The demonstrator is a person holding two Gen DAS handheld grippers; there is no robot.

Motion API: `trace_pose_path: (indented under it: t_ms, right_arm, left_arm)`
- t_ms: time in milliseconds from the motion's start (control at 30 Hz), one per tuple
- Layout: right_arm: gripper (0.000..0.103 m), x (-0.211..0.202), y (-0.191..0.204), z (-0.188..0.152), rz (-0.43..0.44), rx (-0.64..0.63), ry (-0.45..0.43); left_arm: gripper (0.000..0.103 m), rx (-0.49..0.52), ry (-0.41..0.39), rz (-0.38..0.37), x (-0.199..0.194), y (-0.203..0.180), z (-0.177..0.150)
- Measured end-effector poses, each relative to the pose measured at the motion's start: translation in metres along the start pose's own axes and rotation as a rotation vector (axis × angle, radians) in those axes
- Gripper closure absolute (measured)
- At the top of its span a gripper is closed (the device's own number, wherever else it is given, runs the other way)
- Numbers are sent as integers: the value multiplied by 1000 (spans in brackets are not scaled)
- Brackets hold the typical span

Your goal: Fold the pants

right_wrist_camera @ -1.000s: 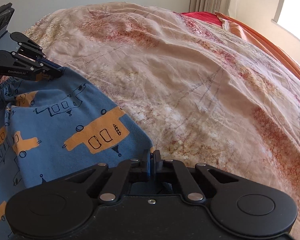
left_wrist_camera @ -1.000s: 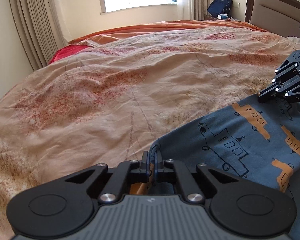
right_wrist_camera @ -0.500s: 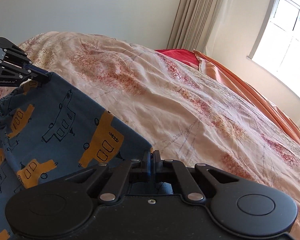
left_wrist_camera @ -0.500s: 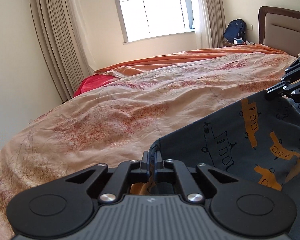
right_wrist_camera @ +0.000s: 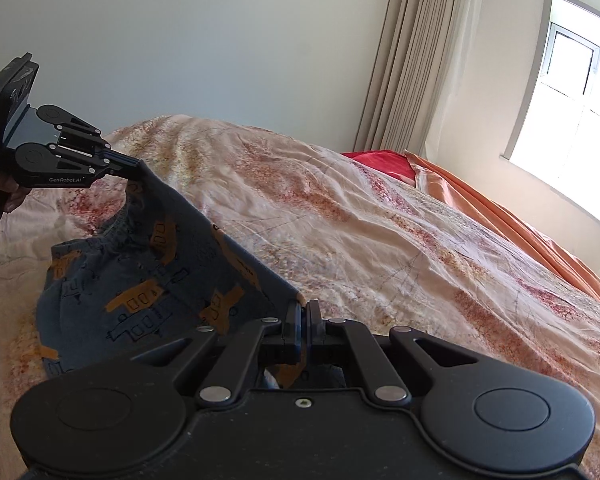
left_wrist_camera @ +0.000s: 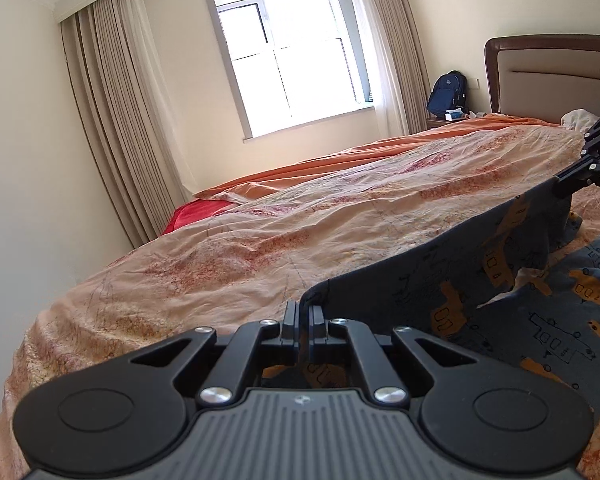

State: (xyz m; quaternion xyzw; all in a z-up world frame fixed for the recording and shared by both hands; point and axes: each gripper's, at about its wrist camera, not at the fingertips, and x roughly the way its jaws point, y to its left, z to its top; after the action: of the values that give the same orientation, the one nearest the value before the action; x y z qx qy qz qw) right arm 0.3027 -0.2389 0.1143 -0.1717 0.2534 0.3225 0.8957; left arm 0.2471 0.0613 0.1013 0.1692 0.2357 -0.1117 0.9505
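Note:
The pants (left_wrist_camera: 480,276) are dark blue with orange and outlined vehicle prints. My left gripper (left_wrist_camera: 303,312) is shut on one corner of them, and my right gripper (right_wrist_camera: 302,314) is shut on the other corner. The edge of the cloth between them is pulled taut and lifted above the bed. The rest of the pants (right_wrist_camera: 140,280) hangs down and lies on the bedspread. In the left wrist view my right gripper (left_wrist_camera: 560,184) shows at the right edge, pinching the cloth. In the right wrist view my left gripper (right_wrist_camera: 134,166) shows at the left, pinching the waistband end.
A wide bed with a peach and red patterned bedspread (left_wrist_camera: 300,232) lies under the pants. An orange sheet (left_wrist_camera: 340,160) and red cloth (left_wrist_camera: 196,212) lie at its far side. A headboard (left_wrist_camera: 556,76), a blue backpack (left_wrist_camera: 446,92), curtains and a window stand beyond.
Both grippers have risen and tilted upward, lifting the held edge of the pants off the bed. The cloth now hangs stretched between them.

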Motion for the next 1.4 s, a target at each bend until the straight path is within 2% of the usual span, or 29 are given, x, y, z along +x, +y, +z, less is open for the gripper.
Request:
trace_pose_path:
  t_ms: [200, 400, 500, 700, 800, 867, 1033, 1233, 1400]
  right_arm:
    - [102, -29, 47, -42, -28, 12, -13]
    - [102, -32, 86, -86, -80, 30, -11]
    - [102, -28, 102, -103, -109, 17, -1]
    - [102, -14, 126, -140, -153, 101, 15]
    - [102, -20, 131, -147, -181, 152, -18]
    - [102, -28, 135, -145, -216, 160, -53]
    - [102, -46, 140, -145, -262, 181, -94]
    - [102, -38, 141, -156, -258, 200, -43]
    - [102, -34, 141, -159, -256, 215, -33]
  left_arm:
    - [100, 22, -1, 4, -29, -24, -39]
    - [100, 28, 29, 10, -34, -42, -78]
    - [100, -1, 62, 19, -33, -51, -96]
    - [100, -68, 66, 49, -37, -60, -122]
    - [101, -85, 49, 52, -49, -63, -124]
    - [101, -57, 31, 61, -58, -68, -123]
    - [101, -58, 50, 42, -61, -75, -132]
    - [101, -82, 82, 35, -53, -77, -142]
    - [101, -98, 97, 27, -50, -76, -145]
